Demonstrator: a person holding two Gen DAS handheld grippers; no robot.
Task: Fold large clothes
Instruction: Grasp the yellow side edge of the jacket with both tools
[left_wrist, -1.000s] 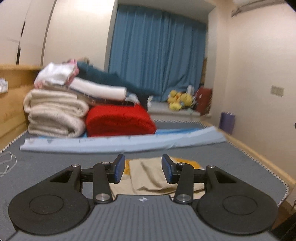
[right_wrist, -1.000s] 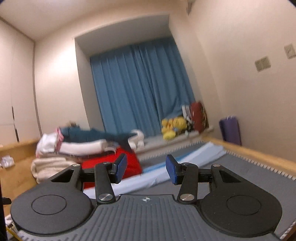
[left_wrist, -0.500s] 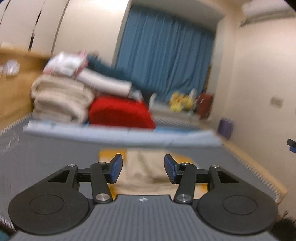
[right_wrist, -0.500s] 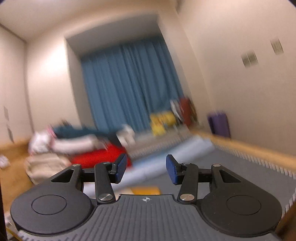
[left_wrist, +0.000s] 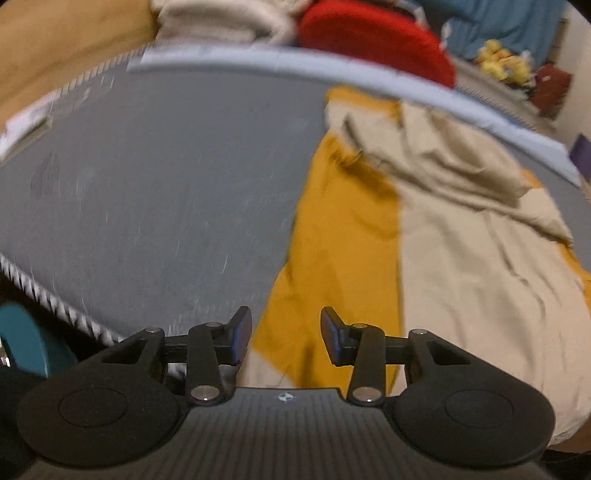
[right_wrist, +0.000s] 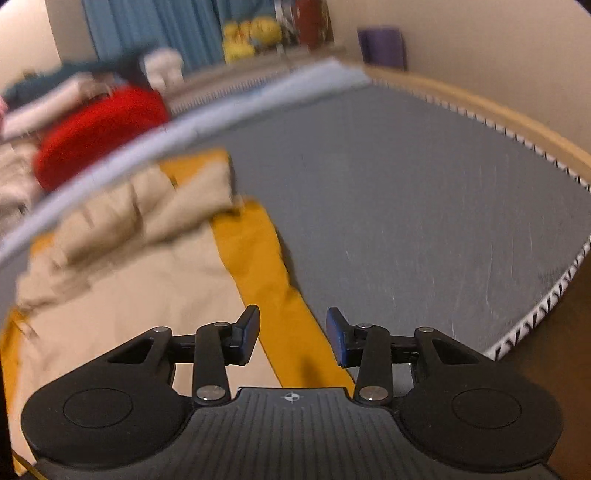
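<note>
A large garment in beige (left_wrist: 476, 258) and mustard yellow (left_wrist: 343, 236) lies spread on the grey bed surface (left_wrist: 166, 177), with its far end rumpled. My left gripper (left_wrist: 286, 338) is open and empty over the near left yellow edge. The garment also shows in the right wrist view (right_wrist: 140, 280), with a yellow strip (right_wrist: 266, 273) along its right side. My right gripper (right_wrist: 293, 336) is open and empty above the near end of that strip.
A pale blue folded sheet (left_wrist: 332, 74) runs across the bed behind the garment. Beyond it are a red blanket (left_wrist: 373, 33) and stacked beige bedding (left_wrist: 221, 18). A wooden rail (right_wrist: 498, 114) borders the right side. The grey surface (right_wrist: 424, 192) stretches to the right.
Both grippers have tilted down from facing the room and curtain to facing the bed, and have come closer over the garment's near edge. Both jaws stay open.
</note>
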